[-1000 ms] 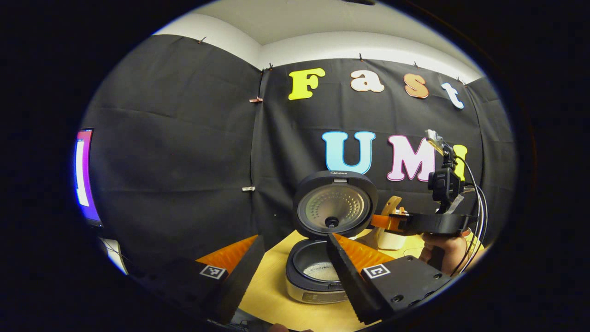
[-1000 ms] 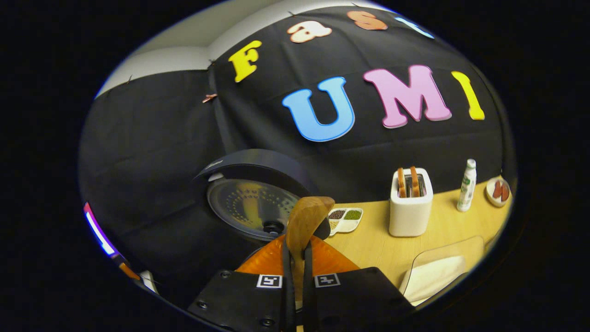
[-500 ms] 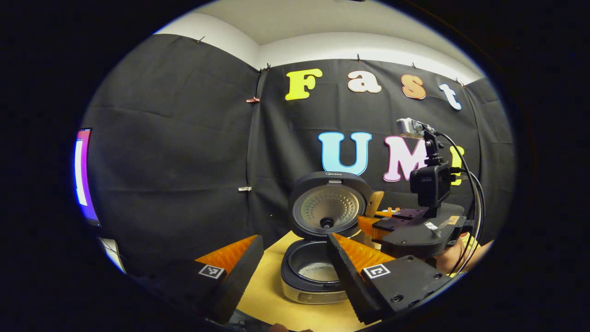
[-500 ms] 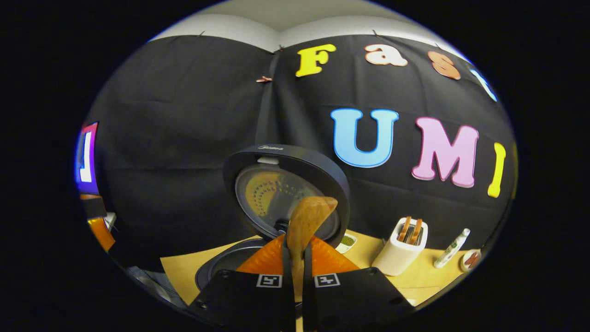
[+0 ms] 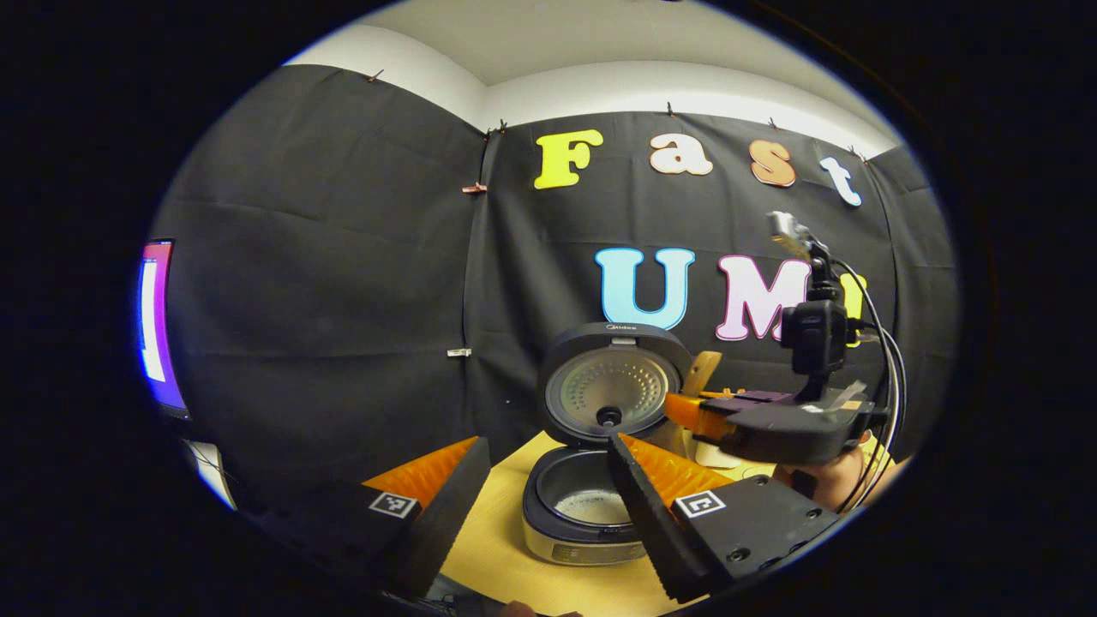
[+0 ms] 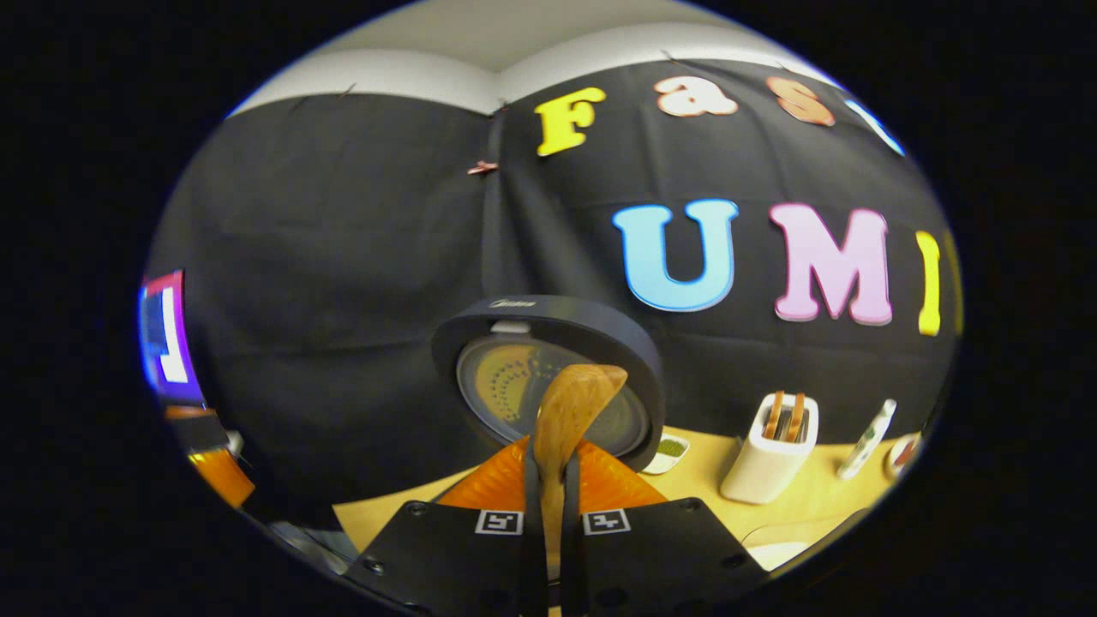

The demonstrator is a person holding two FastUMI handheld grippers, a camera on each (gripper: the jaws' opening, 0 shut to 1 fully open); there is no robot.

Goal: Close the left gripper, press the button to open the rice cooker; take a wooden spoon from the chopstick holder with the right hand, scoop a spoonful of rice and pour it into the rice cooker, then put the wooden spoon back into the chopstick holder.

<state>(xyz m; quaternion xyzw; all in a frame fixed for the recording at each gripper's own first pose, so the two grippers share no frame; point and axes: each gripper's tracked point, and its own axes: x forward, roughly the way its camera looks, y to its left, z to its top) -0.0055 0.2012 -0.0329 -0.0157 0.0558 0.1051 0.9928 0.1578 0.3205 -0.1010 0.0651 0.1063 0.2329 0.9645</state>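
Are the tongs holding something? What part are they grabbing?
The right tongs pinch the wooden spoon by its handle. The left tongs are open and hold nothing.

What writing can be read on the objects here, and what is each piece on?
Nothing here reads legibly.
Rice cooker lid: small brand mark on the rim, too small to read.
Rice cooker front panel: faint marks, blurred.
Bottle: label too small to read.
Square marker on a gripper finger: a pattern, no letters.
Screen: blurred.
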